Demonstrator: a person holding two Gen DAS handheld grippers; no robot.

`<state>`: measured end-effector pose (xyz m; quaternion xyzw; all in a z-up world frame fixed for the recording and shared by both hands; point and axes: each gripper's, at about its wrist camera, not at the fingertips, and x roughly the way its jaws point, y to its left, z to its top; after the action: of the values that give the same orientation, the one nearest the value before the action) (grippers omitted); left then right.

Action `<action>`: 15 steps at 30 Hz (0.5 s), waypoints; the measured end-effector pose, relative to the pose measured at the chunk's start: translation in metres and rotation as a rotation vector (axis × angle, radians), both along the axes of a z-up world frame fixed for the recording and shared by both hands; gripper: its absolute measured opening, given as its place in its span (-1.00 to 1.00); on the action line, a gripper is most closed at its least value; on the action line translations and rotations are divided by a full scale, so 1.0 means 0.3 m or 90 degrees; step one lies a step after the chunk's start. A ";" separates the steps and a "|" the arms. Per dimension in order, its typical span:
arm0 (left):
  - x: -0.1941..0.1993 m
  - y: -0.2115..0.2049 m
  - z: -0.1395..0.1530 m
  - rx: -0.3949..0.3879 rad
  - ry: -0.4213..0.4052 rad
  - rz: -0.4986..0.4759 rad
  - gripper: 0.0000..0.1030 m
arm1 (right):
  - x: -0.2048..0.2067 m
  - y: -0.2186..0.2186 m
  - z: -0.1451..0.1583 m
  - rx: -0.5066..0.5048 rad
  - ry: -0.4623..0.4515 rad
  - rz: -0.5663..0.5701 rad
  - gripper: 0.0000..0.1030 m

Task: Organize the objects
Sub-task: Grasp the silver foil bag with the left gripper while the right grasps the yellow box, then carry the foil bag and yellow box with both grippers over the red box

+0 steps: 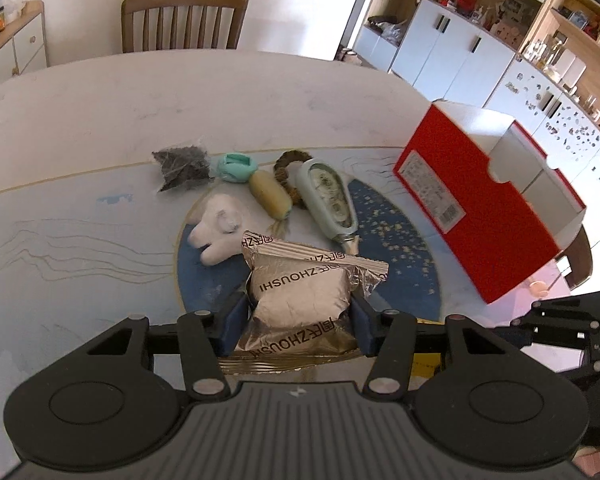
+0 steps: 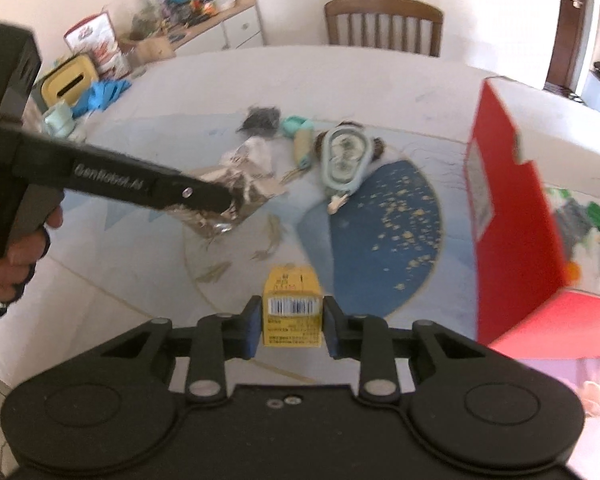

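The left gripper (image 1: 300,318) has its blue pads pressed on both sides of a silver foil packet (image 1: 300,300), jaws roughly a third open around its bulk. The right gripper (image 2: 288,326) is clamped narrower on a small yellow box (image 2: 292,308), barcode facing the camera. Both things hang above the table (image 1: 80,120), over the blue round of the mat (image 2: 380,220).

Both loads look bound for the red box (image 1: 472,208), which stands to the right at the table's edge with its open top tilted away. To do this well, each hand should travel right with the grip unchanged, clear the red wall, and release only once over the opening; the foil is slippery and crushable, so no extra squeeze. The hands should go in one at a time to avoid meeting.

Inside the red box the right wrist view shows something green, white and orange, too blurred to name. Left on the mat, further off, lie a dark packet (image 1: 184,168), a mint clip (image 1: 236,166), a plush toy (image 1: 220,226) and a pale green tape dispenser (image 1: 332,196).
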<state>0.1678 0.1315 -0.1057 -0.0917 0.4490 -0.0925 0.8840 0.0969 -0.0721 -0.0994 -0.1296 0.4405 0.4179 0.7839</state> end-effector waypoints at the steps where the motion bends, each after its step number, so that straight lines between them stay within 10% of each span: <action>1: -0.006 -0.007 0.011 0.000 -0.005 -0.001 0.03 | 0.004 -0.010 0.007 0.004 -0.003 -0.008 -0.44; 15: -0.052 -0.127 0.138 0.014 -0.047 -0.010 0.03 | 0.039 -0.163 0.177 0.077 -0.054 -0.054 -0.44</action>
<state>0.1523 0.0933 -0.0645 -0.0750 0.4177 -0.0977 0.9002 0.1085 -0.1210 -0.0463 -0.0806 0.3861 0.4042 0.8252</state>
